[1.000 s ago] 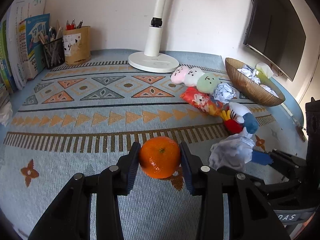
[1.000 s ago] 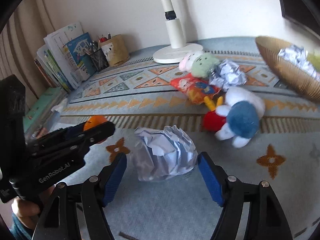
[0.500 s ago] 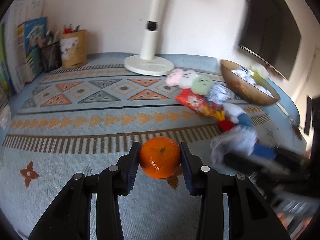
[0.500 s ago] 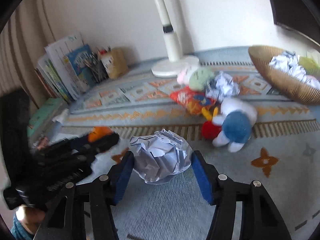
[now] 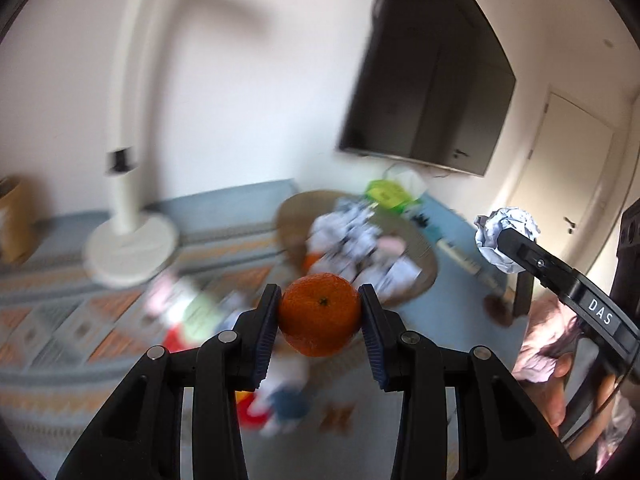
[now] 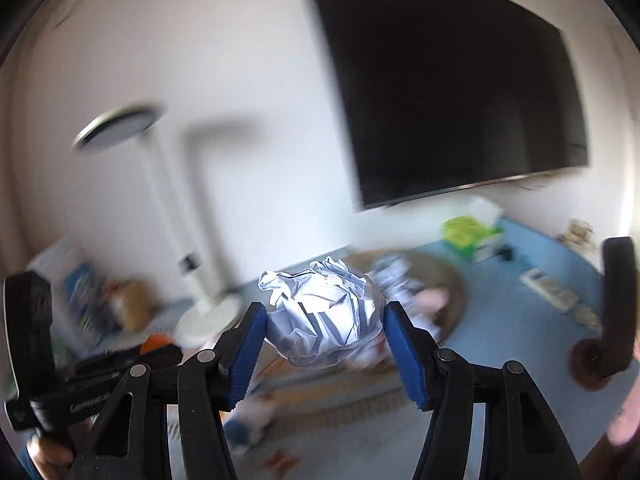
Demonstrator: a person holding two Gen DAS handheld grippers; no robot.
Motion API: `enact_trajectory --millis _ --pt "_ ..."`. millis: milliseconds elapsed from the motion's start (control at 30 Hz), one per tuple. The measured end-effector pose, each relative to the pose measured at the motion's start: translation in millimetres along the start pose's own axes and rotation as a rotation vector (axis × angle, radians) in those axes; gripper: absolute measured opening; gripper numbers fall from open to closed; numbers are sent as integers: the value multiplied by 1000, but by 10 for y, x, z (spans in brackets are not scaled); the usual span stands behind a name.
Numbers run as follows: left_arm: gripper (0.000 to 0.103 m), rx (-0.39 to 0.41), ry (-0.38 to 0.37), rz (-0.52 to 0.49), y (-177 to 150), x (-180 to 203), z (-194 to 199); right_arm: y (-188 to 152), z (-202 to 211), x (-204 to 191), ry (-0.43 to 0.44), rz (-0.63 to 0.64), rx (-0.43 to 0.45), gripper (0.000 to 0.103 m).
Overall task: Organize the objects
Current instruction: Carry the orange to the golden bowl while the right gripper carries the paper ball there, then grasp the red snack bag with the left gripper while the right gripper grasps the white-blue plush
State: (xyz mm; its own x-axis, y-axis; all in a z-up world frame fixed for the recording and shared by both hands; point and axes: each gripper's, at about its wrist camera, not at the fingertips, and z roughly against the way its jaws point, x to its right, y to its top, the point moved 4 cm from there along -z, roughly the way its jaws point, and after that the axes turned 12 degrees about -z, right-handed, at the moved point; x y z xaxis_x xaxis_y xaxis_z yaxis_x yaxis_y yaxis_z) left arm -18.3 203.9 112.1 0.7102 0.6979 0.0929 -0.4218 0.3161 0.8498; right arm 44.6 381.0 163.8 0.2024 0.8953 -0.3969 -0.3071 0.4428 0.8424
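Note:
My left gripper (image 5: 319, 300) is shut on an orange (image 5: 319, 316) and holds it in the air, with both pads pressed on its sides. Behind and below the orange lies the woven basket (image 5: 424, 276), blurred, with crumpled paper in it. My right gripper (image 6: 326, 316) is shut on a crumpled paper ball (image 6: 324, 320), also off the table. The left wrist view shows that paper ball (image 5: 506, 236) up at the right, at the tip of the right gripper. In the right wrist view the basket (image 6: 452, 292) sits just beyond the ball.
A white lamp (image 5: 124, 200) stands at the back left, and a dark screen (image 5: 428, 92) hangs on the wall. Blurred soft toys (image 5: 180, 308) lie on the patterned cloth. A green box (image 6: 468, 232) sits behind the basket. A person's hand (image 5: 552, 360) is at the right.
Both grippers rose from the table with their loads and swung right, so the basket is now ahead. The right gripper's jaws closed onto the paper ball. The orange stays gripped.

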Motion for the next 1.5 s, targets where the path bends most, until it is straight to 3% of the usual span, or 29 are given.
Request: enact_trajectory --millis 100,233,267,333,400,500,600,700,833,933,1033,1167,1233,1300,1500 --pt "36 -19 -67 -4 318 122 -390 264 -253 178 -53 -28 17 60" --pt "40 -7 -44 -47 588 187 -853 409 -749 228 -82 -31 -45 62" --pt "49 8 -50 -39 634 165 -987 431 -914 222 -79 -23 -67 68" --pt "84 8 -3 -2 652 55 -1169 443 -1087 280 -108 -28 -90 75" --pt "92 -5 -43 63 609 -80 -1269 427 -1206 401 -103 -53 -125 75" --pt "92 -15 -87 147 492 -247 -1194 345 -1157 525 -88 -83 -145 75" --pt "92 27 -40 116 453 -307 -831 245 -1045 492 -85 -74 -152 75" --pt "95 66 5 76 381 -364 -361 172 -866 327 -7 -85 -163 75" --pt "102 132 121 56 135 -493 379 7 -599 -114 100 -9 -176 75" --pt "102 130 223 77 -234 -649 704 -328 -516 -355 156 33 -199 83" --pt "102 97 307 121 -791 -849 729 -839 -609 -458 145 81 -234 83" --pt "102 6 319 174 -1338 -1061 487 -1380 -936 -428 109 83 -338 83" --pt "102 1 336 168 -1410 -1083 444 -1478 -1017 -339 94 59 -371 83" --pt "102 13 347 158 -1387 -1080 428 -1464 -997 -345 84 72 -346 83" --pt "102 -1 324 187 -1447 -1104 447 -1541 -1042 -412 64 129 -362 83"
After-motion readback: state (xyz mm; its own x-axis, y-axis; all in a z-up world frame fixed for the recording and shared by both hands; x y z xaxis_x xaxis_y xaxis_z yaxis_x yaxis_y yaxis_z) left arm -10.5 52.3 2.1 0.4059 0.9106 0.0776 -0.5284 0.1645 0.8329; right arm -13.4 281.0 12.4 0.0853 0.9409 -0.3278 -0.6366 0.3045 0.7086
